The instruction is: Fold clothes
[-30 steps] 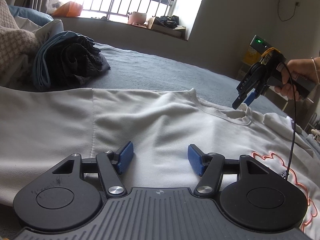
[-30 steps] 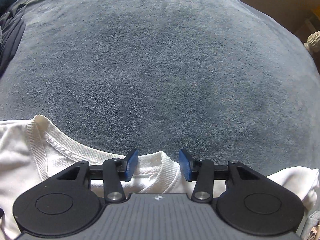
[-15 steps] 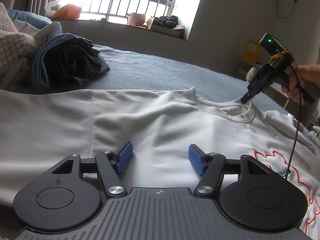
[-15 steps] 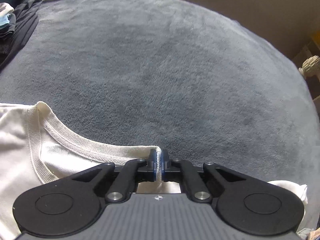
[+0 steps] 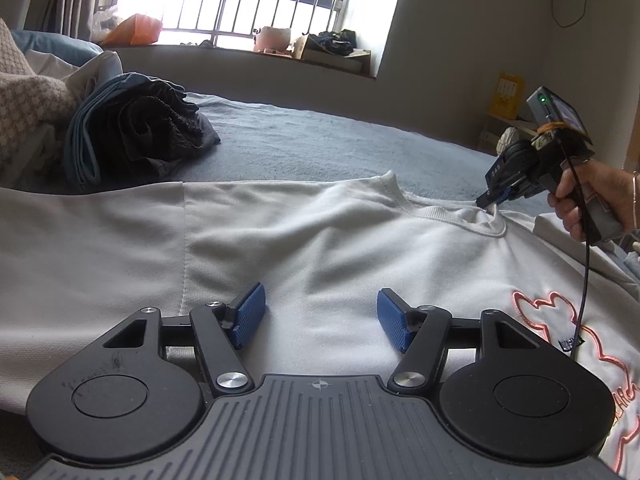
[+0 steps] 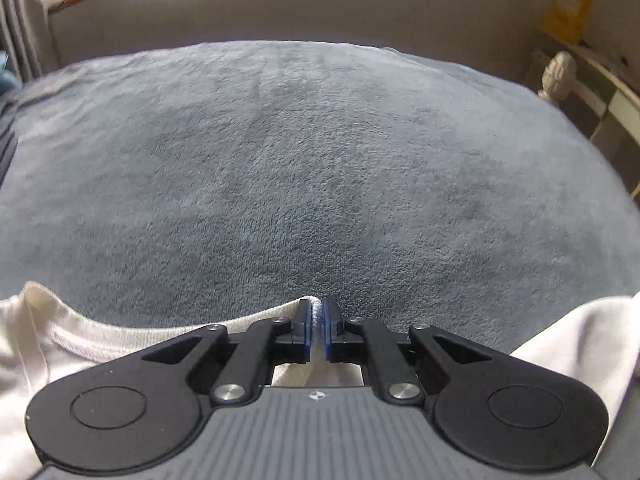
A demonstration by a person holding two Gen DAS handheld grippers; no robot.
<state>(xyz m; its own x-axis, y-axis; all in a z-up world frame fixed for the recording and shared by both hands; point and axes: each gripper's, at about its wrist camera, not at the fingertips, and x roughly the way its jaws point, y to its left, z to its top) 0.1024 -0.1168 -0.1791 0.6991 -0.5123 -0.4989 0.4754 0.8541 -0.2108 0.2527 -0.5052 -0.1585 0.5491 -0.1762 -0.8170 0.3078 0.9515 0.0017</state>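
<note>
White T-shirt [image 5: 340,248] lies flat and spread out on the grey-blue blanket [image 5: 320,140] that covers the bed. It is soft and a bit wrinkly. It has a ribbed collar [image 5: 440,212] and a pink outline drawing [image 5: 560,320] on the chest. Near that drawing there is a small dark patch, too small to read. A seam runs down where the sleeve joins the body.

The shirt's long way runs across your left camera's view, side to side. The collar sits toward the far right and the sleeve stretches out to the left.

Your left gripper [image 5: 320,320] hangs just over the shirt's middle with its blue pads wide apart. Nothing is between them.

Your right gripper [image 6: 316,330] has just been closing and opened a tiny bit again. In both views its pads pinch a fold of the collar rim. Your hand [image 5: 588,196] holds its handle, and a black cable hangs down from it.

A pile of dark clothes [image 5: 136,128] sits on the blanket, well apart from the shirt
</note>
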